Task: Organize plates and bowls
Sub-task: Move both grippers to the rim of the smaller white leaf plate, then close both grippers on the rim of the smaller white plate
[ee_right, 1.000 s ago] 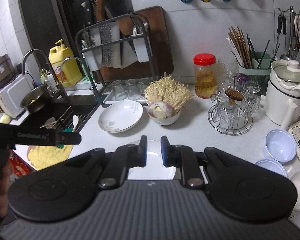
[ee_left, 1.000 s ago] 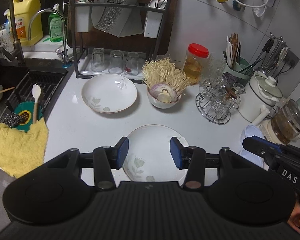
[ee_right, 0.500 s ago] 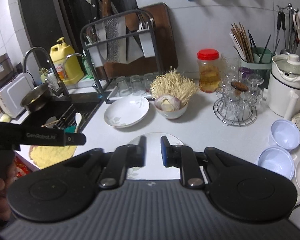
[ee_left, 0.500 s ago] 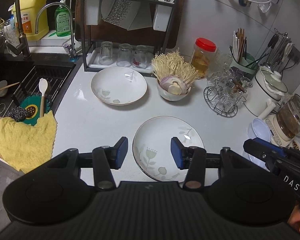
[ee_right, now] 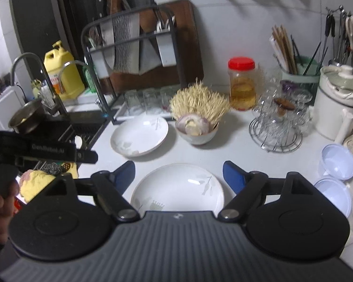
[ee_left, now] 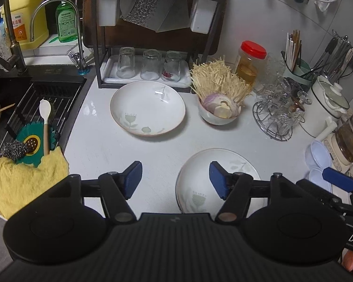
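Left gripper (ee_left: 175, 179) and right gripper (ee_right: 178, 176): jaws spread wide, holding nothing. Near plate (ee_right: 178, 191) flat on counter (ee_left: 134, 150), under right gripper. Far plate (ee_left: 147, 108) by glass rack (ee_left: 148, 47).

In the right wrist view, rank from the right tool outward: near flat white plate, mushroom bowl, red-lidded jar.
1. Flat white plate: directly between the right tool's open fingers.
2. White bowl of enoki mushrooms: ahead, mid-counter.
3. Red-lidded glass jar: farthest, back right by the wall.
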`<move>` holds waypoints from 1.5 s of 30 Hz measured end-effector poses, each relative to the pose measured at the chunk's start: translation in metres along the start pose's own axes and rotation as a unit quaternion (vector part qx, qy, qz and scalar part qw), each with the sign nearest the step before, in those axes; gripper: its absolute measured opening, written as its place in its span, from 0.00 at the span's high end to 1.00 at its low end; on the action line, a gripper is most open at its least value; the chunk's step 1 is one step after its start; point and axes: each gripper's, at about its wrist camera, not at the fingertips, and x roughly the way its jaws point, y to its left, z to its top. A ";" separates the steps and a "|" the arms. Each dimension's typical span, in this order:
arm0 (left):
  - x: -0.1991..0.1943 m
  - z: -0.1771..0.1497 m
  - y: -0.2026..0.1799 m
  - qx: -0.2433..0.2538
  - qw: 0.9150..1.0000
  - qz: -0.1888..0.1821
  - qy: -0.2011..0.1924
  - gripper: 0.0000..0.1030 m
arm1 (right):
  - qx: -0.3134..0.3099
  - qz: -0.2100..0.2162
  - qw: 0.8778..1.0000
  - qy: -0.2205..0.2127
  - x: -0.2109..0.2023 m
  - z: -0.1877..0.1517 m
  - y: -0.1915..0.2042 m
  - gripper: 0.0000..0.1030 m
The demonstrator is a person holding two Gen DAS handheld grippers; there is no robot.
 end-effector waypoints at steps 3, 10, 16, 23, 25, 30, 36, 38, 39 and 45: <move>0.014 0.011 0.018 -0.001 1.000 -0.004 0.008 0.32 | 0.010 0.003 1.000 0.016 0.017 0.003 0.006 0.19; 0.047 0.038 0.058 0.002 1.000 -0.011 0.016 0.32 | 0.010 -0.004 1.000 0.022 0.057 0.014 0.024 0.19; 0.087 0.056 0.092 -0.001 1.000 -0.016 0.027 0.32 | 0.017 -0.010 1.000 0.017 0.096 0.025 0.042 0.20; 0.136 0.078 0.126 0.001 0.999 -0.023 0.034 0.32 | 0.073 0.016 0.996 0.041 0.146 0.035 0.048 0.23; 0.152 0.083 0.135 0.003 0.999 -0.019 0.036 0.32 | 0.064 0.001 0.997 0.046 0.161 0.038 0.053 0.26; 0.188 0.097 0.151 0.010 0.999 -0.027 0.044 0.32 | 0.067 -0.017 0.996 0.058 0.200 0.045 0.054 0.39; 0.222 0.108 0.161 0.014 0.997 -0.038 0.058 0.33 | 0.070 -0.032 0.993 0.084 0.248 0.044 0.052 0.54; 0.233 0.110 0.164 0.013 0.997 -0.044 0.064 0.36 | 0.068 -0.040 0.992 0.096 0.263 0.042 0.051 0.56; 0.238 0.111 0.165 0.014 0.997 -0.048 0.066 0.38 | 0.069 -0.040 0.992 0.100 0.269 0.041 0.051 0.57; 0.258 0.114 0.162 0.022 0.996 -0.060 0.065 0.47 | 0.085 -0.050 0.987 0.125 0.299 0.035 0.045 0.74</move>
